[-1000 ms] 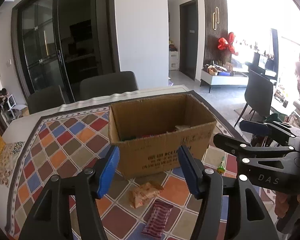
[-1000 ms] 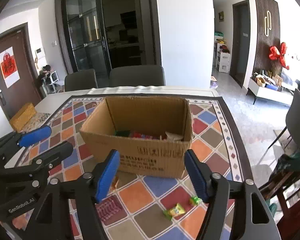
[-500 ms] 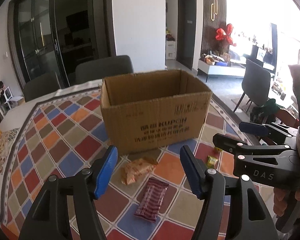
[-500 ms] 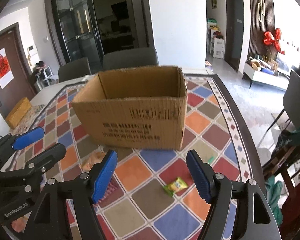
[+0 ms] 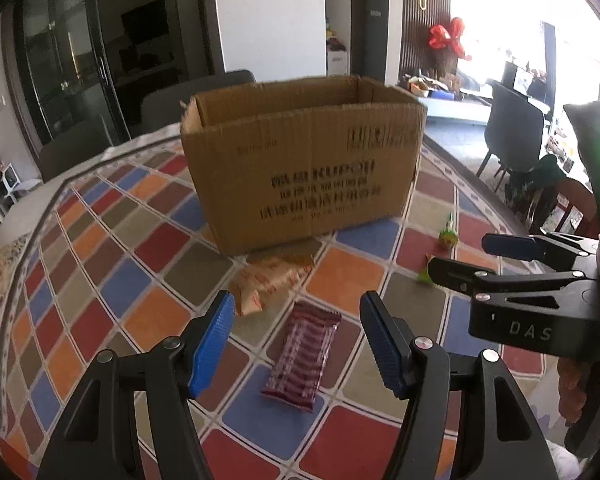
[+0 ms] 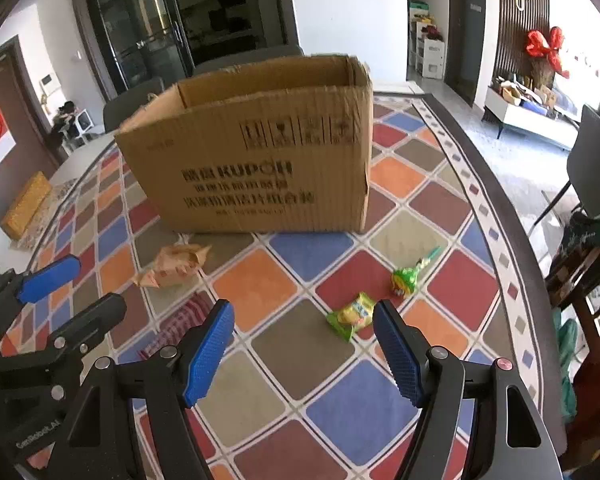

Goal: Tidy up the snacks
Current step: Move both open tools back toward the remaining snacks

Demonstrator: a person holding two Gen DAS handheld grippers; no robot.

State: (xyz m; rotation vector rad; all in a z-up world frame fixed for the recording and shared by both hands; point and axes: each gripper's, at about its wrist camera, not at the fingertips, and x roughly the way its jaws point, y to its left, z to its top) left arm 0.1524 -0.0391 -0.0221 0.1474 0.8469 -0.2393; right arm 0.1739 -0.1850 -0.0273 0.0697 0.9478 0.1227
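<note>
An open cardboard box (image 5: 304, 160) (image 6: 256, 152) stands on the patterned tablecloth. In front of it lie a tan snack bag (image 5: 268, 280) (image 6: 172, 266), a dark red packet (image 5: 302, 356) (image 6: 180, 320), a green-yellow packet (image 6: 354, 316) and a green candy (image 6: 408, 276) (image 5: 447, 234). My left gripper (image 5: 298, 344) is open and empty, just above the dark red packet. My right gripper (image 6: 304, 354) is open and empty, close to the green-yellow packet. The box's inside is hidden.
The chequered tablecloth (image 6: 312, 248) covers a table with its right edge (image 6: 512, 216) near the snacks. Grey chairs (image 5: 188, 92) stand behind the box. A yellow box (image 6: 24, 204) lies at the far left.
Both grippers have dropped lower and come closer to the snacks in front of the box. The box's contents have gone out of sight. Both stay open.
</note>
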